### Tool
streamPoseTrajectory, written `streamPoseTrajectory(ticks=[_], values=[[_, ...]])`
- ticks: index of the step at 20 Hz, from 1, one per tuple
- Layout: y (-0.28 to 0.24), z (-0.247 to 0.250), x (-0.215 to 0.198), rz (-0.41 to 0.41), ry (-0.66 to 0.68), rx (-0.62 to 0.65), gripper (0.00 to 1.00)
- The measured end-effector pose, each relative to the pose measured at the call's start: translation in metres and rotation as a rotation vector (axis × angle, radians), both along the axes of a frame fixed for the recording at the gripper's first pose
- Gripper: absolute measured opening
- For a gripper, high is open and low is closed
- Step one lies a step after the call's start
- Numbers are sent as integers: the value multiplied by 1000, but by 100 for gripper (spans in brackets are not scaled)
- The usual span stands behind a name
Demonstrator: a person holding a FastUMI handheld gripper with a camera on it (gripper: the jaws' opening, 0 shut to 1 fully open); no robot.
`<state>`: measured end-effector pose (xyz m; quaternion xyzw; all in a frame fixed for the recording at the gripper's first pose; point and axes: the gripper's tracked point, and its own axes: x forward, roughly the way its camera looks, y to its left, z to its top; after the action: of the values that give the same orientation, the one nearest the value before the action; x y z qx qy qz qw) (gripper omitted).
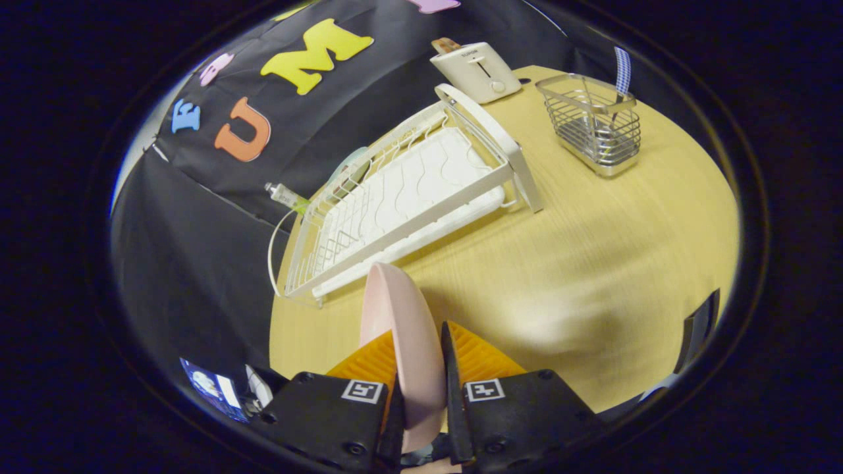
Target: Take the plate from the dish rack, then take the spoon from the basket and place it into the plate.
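Table (593, 263) of light wood carries everything here. The gripper (421, 342) is closed on a pink plate (395, 309), one finger pressing each side. The plate stands on its edge between the fingers and sticks out past them, above the table.

Just ahead of the plate is the white dish rack (408, 197). It looks empty, and its near corner is close to the plate's rim. The rack sits near the table's edge next to the black cloth wall. A thin white cord (271, 250) loops down off that side. A small clear thing with a green bit (286, 196) lies by the rack's far side; I cannot tell what it is.

Beyond the rack stands a white toaster (475, 71) with a piece of toast (445, 45) poking out. Beside the toaster, well apart from the rack, is a wire basket (596, 128). The spoon (622, 69) stands in the basket, its blue checked handle sticking up above the rim.

Between the fingers and the basket the table is bare and wide. Its round edge curves behind the basket. A dark thing (698, 329) sits past the table's edge, off to the side of the fingers.
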<state>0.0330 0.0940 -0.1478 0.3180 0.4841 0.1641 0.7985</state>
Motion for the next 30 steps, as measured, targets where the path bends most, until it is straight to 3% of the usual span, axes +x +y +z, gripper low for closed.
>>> streamPoseTrajectory(ticks=[3, 10, 13, 17, 24, 28, 30], values=[[-7, -4, 7, -20, -2, 54, 37], [-23, 3, 11, -17, -99, -6, 55], [-33, 13, 8, -7, -187, -69, 74], [-57, 33, 3, -13, -343, -218, 90], [-128, 70, 11, -125, -692, -531, 96], [-182, 76, 24, -206, -772, -661, 98], [-203, 77, 32, -241, -777, -656, 98]])
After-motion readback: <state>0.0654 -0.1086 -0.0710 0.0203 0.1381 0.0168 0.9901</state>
